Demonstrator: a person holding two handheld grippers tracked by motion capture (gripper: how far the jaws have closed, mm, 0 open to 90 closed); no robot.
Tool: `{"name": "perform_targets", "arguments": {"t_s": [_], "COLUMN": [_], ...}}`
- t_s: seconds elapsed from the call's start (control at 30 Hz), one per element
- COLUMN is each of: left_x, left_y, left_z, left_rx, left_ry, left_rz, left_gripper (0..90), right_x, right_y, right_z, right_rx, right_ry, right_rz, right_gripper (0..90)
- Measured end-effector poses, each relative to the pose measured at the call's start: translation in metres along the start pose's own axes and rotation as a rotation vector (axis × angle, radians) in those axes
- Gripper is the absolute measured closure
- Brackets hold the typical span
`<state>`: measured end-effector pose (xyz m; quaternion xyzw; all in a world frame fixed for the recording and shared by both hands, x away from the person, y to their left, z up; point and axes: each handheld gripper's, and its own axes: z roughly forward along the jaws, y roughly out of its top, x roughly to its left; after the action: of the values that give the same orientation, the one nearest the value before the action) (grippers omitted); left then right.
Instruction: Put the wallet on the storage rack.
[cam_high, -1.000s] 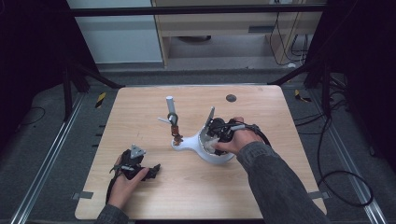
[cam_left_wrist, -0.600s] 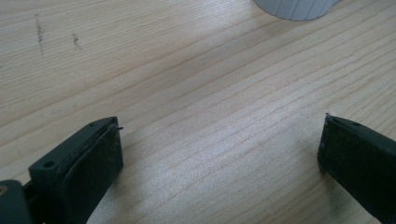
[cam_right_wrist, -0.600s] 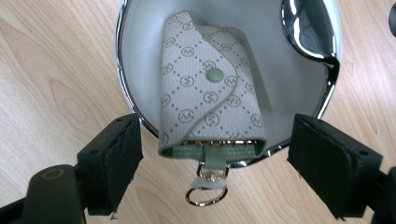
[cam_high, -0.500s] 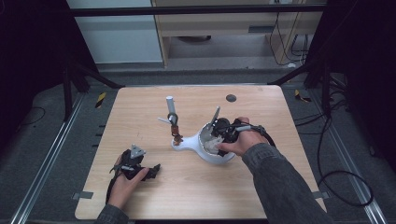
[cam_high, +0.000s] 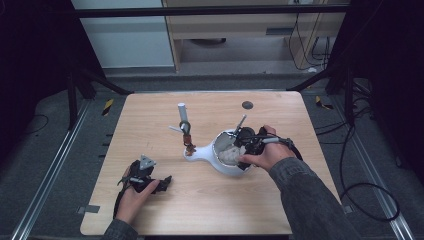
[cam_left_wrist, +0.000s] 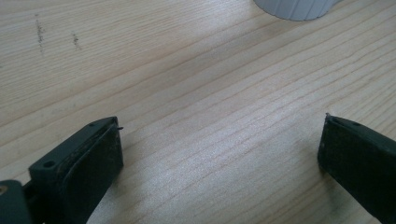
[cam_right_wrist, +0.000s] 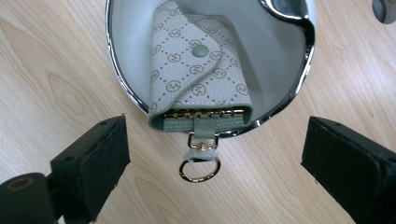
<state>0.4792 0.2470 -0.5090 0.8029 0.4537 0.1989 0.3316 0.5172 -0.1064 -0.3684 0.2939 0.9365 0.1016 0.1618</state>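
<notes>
A pale wooden surface (cam_high: 150, 125) carried a white chrome-rimmed bowl (cam_right_wrist: 135, 28), whose handle pointed toward a small upright stand (cam_high: 184, 131). Inside the bowl lay a patterned key case (cam_right_wrist: 198, 65), long axis running straight away from the right claw (cam_right_wrist: 210, 163), its gold ring (cam_right_wrist: 199, 169) hanging over the rim onto the wood between the released jaws. The left claw (cam_left_wrist: 219, 154), also released and empty, rested well apart near the front edge, leaving the right hand nearer.

A white ribbed object (cam_left_wrist: 295, 8) is cut by the left gripper view's top edge. The patterned grey key pouch (cam_right_wrist: 198, 70) hides part of the chrome-rimmed white bowl (cam_right_wrist: 280, 51).
</notes>
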Motion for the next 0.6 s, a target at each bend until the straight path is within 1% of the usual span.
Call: {"name": "perform_targets", "arguments": {"t_s": [0.1, 0.2, 0.3, 0.33, 0.43, 0.47, 0.5, 0.53, 0.6], "left_x": [0.000, 0.000, 0.000, 0.000, 0.000, 0.000, 0.000, 0.000, 0.000], "left_y": [0.000, 0.000, 0.000, 0.000, 0.000, 0.000, 0.000, 0.000, 0.000], "left_z": [0.000, 0.000, 0.000, 0.000, 0.000, 0.000, 0.000, 0.000, 0.000], "left_rx": [0.000, 0.000, -0.001, -0.001, -0.001, -0.001, -0.001, -0.001, -0.001], "left_ry": [0.000, 0.000, 0.000, 0.000, 0.000, 0.000, 0.000, 0.000, 0.000], "left_rz": [0.000, 0.000, 0.000, 0.000, -0.002, -0.003, -0.003, -0.002, -0.002], "left_gripper": [0.0, 0.0, 0.0, 0.0, 0.0, 0.0, 0.0, 0.0, 0.0], "right_x": [-0.001, -0.003, -0.006, -0.008, -0.010, -0.011, -0.011, -0.012, -0.014], "right_y": [-0.002, -0.006, -0.010, -0.013, -0.016, -0.019, -0.019, -0.021, -0.024], "right_z": [-0.001, -0.004, -0.005, -0.006, -0.007, -0.008, -0.008, -0.008, -0.009], "right_rx": [-0.008, -0.029, -0.042, -0.054, -0.068, -0.082, -0.082, -0.090, -0.107], "right_ry": [-0.003, 0.001, -0.003, 0.000, 0.008, 0.016, 0.016, 0.019, 0.021], "right_rz": [0.009, 0.026, 0.032, 0.045, 0.056, 0.073, 0.073, 0.080, 0.081], "right_gripper": [7.1, 6.9, 6.6, 6.4, 6.3, 6.1, 6.1, 6.1, 5.9]}}
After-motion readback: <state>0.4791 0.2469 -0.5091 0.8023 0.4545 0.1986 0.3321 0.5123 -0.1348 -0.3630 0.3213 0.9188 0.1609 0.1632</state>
